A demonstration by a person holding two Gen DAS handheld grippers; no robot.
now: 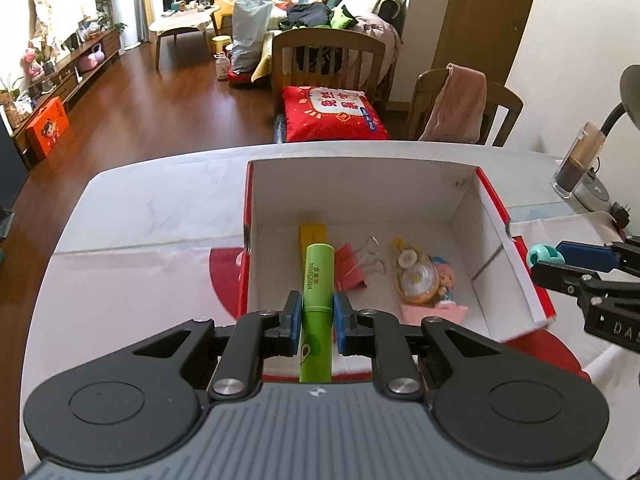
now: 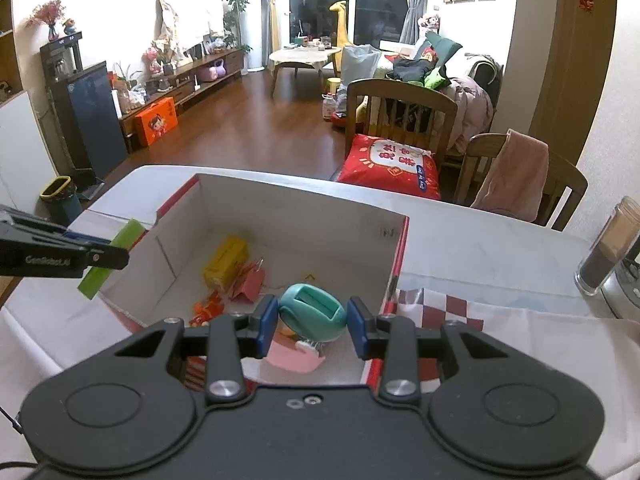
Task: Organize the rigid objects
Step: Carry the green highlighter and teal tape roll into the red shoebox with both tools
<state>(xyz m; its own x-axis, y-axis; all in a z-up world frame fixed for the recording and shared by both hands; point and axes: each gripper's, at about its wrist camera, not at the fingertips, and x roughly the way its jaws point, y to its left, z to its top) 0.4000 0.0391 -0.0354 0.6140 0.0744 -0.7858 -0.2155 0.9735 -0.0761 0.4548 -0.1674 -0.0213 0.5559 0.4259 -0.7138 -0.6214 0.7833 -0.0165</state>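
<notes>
Setting: a white table [image 1: 152, 208] in a living room, with wooden chairs [image 1: 328, 56] at its far edge.

Box: an open cardboard box [image 1: 360, 184], white inside and red outside, stands on the table; both tools hang over its near side.

Left gripper [image 1: 316, 316]: its blue pads are closed narrowly on a green tube [image 1: 318, 280]. The tube lies lengthwise between the pads, its rounded end pointing forward over the box floor.

Right gripper [image 2: 312, 322]: its pads stand a little apart, each pressed against a side of a small teal roller-shaped thing [image 2: 312, 310], held over the near right part of the box. In the left wrist view the same tool [image 1: 560, 260] comes in from the right edge, with the teal thing at its tip above the box's right wall.

Inside the box: a yellow block [image 1: 313, 232] toward the back left, pink binder clips [image 1: 352, 268] just right of the tube, and a clear and yellow tape dispenser [image 1: 416, 276] further right. Touching the dispenser is a small pink toy [image 1: 444, 304]; its exact kind is hard to make out.

Beside the box: a red and white cloth [image 2: 440, 312] under its right side, and a clear container with dark contents [image 1: 576, 164] near the table's right edge, well apart from the box.
</notes>
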